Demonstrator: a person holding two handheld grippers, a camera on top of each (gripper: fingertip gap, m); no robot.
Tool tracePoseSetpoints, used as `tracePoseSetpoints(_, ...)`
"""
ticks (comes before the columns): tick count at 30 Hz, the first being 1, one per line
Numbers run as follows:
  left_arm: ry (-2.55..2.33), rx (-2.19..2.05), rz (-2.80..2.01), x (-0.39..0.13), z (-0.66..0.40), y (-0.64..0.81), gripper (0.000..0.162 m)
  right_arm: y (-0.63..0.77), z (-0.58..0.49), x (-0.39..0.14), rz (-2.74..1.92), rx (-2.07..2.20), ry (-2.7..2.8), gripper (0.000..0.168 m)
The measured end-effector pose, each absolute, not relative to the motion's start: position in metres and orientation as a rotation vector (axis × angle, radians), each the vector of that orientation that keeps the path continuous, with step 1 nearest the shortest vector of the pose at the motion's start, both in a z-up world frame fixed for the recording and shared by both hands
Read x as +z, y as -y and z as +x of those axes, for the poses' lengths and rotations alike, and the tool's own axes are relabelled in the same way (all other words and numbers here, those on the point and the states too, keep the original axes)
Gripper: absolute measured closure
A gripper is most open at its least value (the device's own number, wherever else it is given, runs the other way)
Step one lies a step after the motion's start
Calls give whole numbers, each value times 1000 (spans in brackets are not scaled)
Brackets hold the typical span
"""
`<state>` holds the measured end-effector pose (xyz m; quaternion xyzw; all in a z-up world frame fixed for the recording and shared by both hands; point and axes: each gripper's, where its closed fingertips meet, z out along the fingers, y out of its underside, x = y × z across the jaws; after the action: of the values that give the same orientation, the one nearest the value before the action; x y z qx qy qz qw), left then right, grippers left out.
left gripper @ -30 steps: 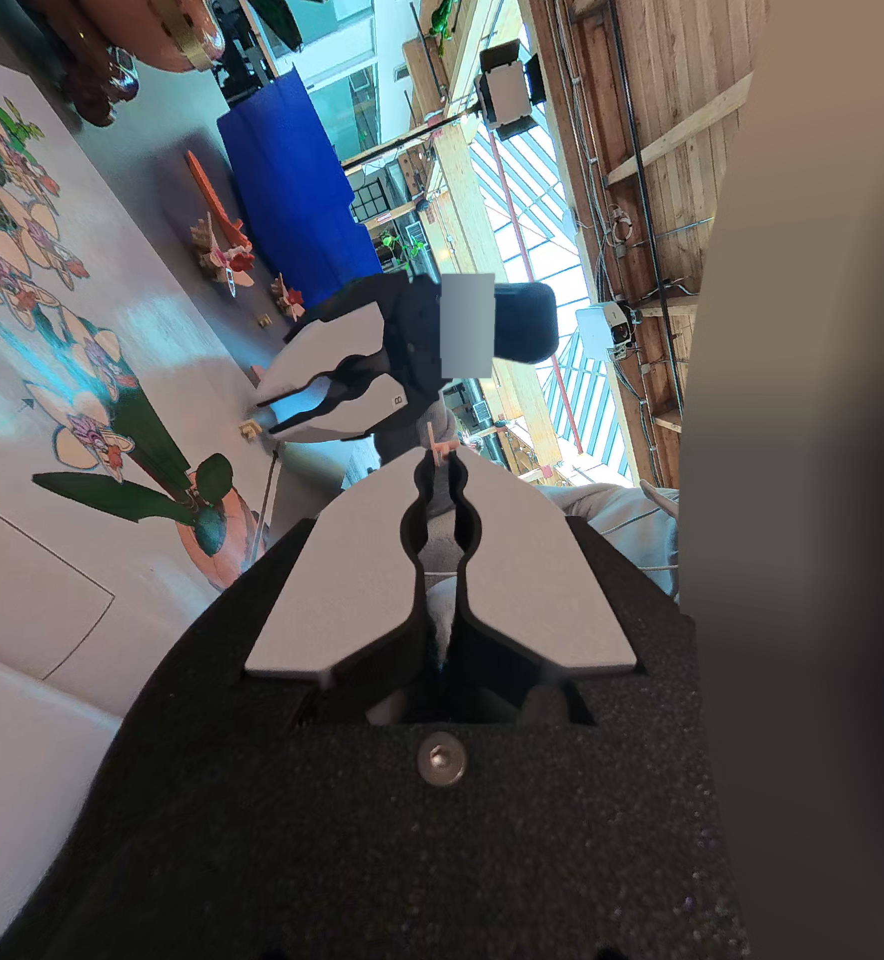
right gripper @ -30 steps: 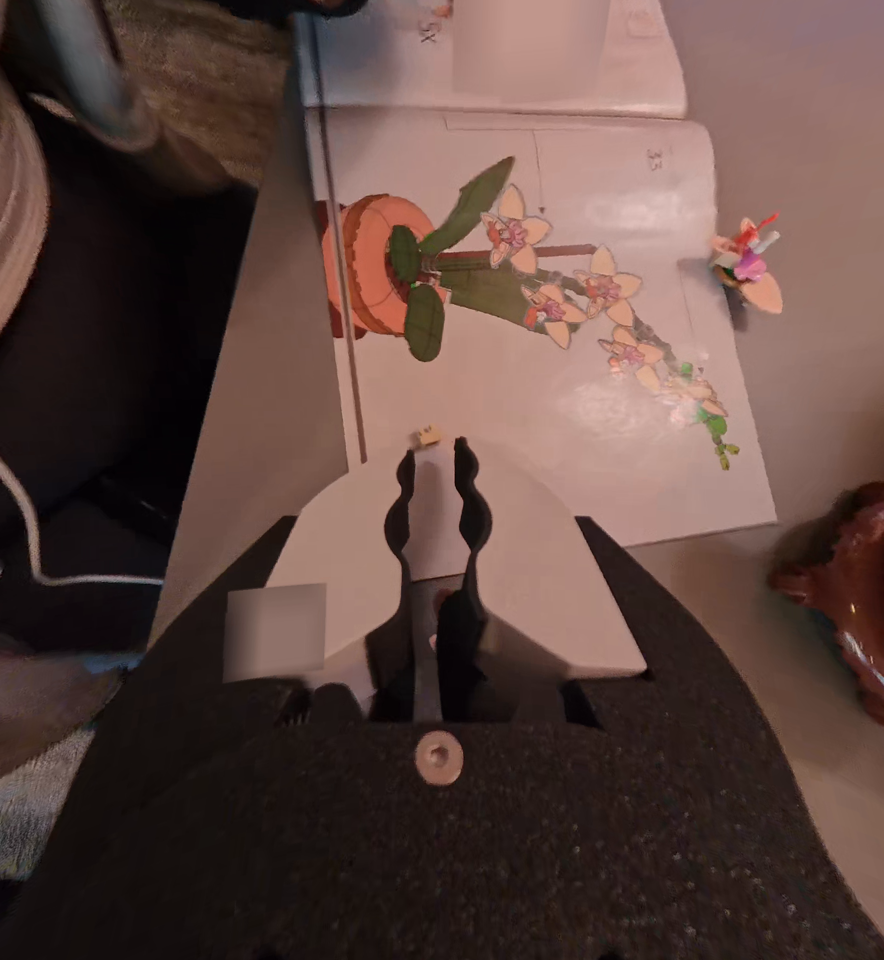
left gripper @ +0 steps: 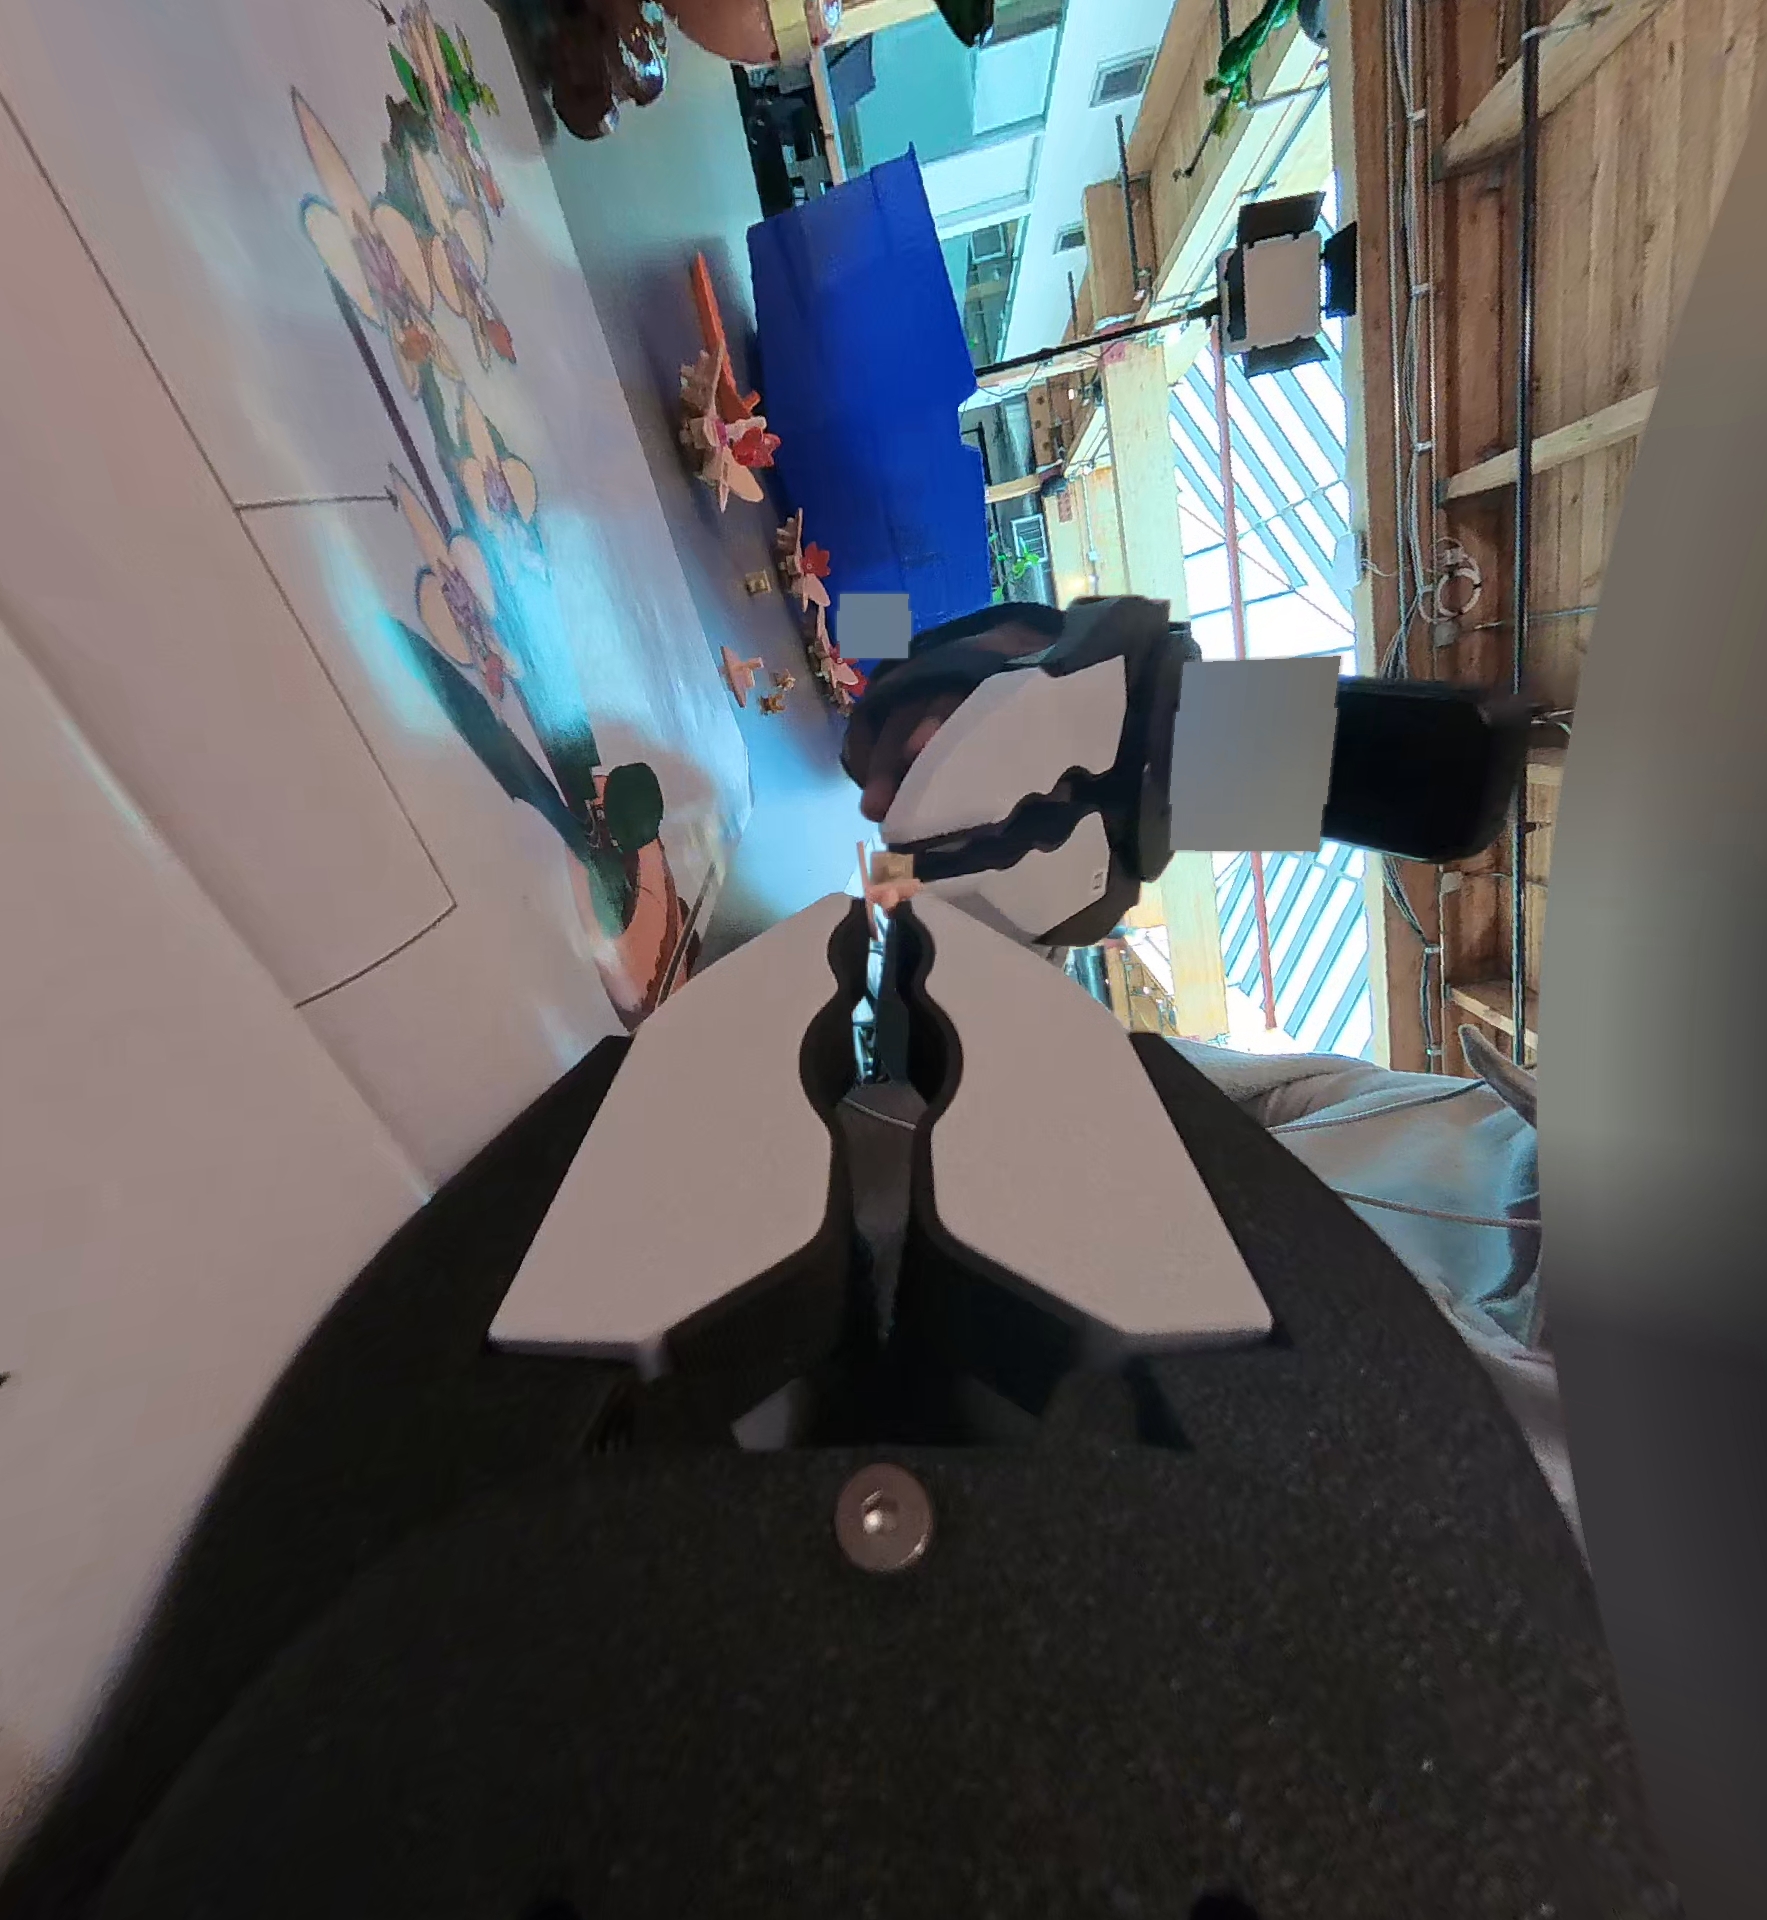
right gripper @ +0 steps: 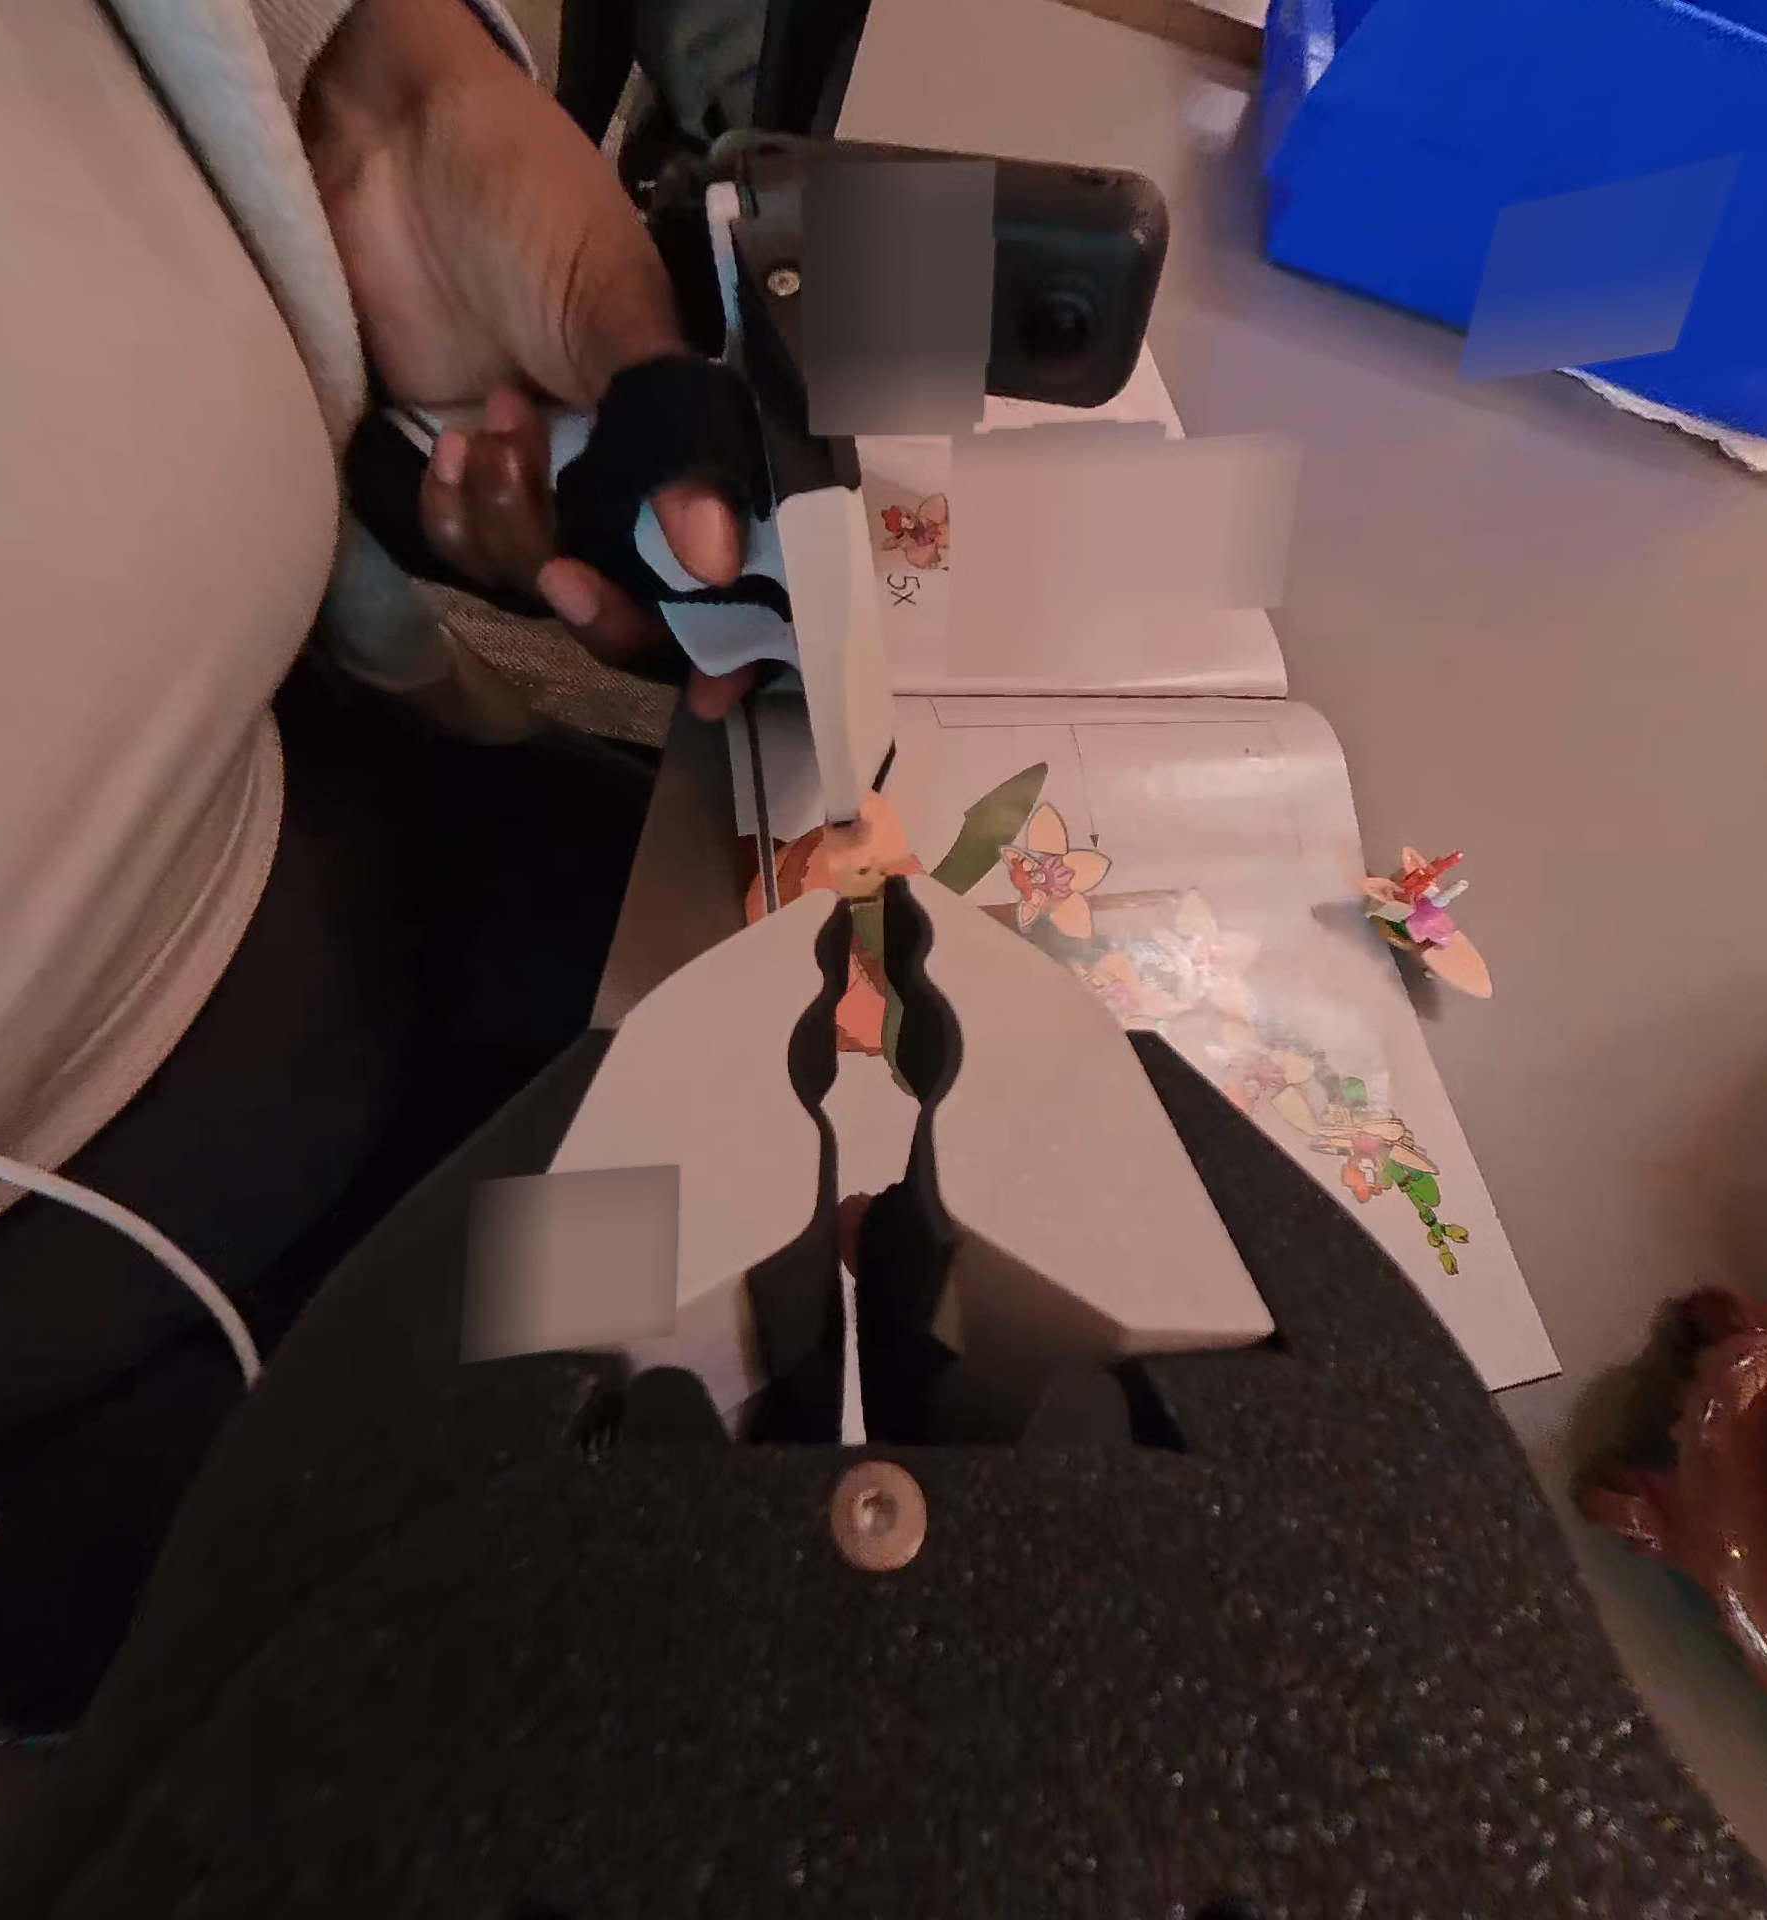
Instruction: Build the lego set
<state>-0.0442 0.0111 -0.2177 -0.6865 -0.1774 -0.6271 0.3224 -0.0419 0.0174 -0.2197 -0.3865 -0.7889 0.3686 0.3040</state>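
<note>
My left gripper (left gripper: 884,914) is clenched on a small peach, petal-shaped Lego piece (left gripper: 881,891) that juts past its tips, its thin stalk running across my closing line. From the right, my right gripper (left gripper: 910,862) comes in crosswise, pinching a tiny tan Lego stud (left gripper: 895,864) at its very tips, touching or just short of the petal; I cannot tell which. I judge the coming move to be a short push of the stud onto the petal, along the right gripper's long axis.

Only the left wrist view shows the stud as a separate bit. The right wrist view shows the two pieces as one pale lump (right gripper: 863,854) just ahead of my right tips, plus the open instruction booklet with its printed orchid (right gripper: 1211,790) beneath and a finished little Lego flower (right gripper: 1424,914) well off to the right.
</note>
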Motion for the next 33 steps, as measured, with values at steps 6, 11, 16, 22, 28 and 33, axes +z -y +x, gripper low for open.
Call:
tracePoseSetpoints(6,428,-1655,-1817,-218,-41,-8,157,-12,-42,-218,-987,1053,2075,163)
tracePoseSetpoints(11,394,-1668,-1834,-219,-38,-6,157,-7,-43,-220,-959,1079,2102,163)
tracePoseSetpoints(16,360,-1655,-1860,-221,-36,-3,158,-4,-41,-222,-945,1065,2141,163)
tracePoseSetpoints(22,331,-1621,-1894,-224,-34,-2,158,-3,-39,-225,-926,1012,2169,163)
tracePoseSetpoints(28,319,-1603,-1913,-226,-33,-1,158,-2,-39,-227,-889,941,2167,163)
tracePoseSetpoints(33,293,-1604,-1941,-227,-31,1,158,0,-37,-228,-831,907,2194,163)
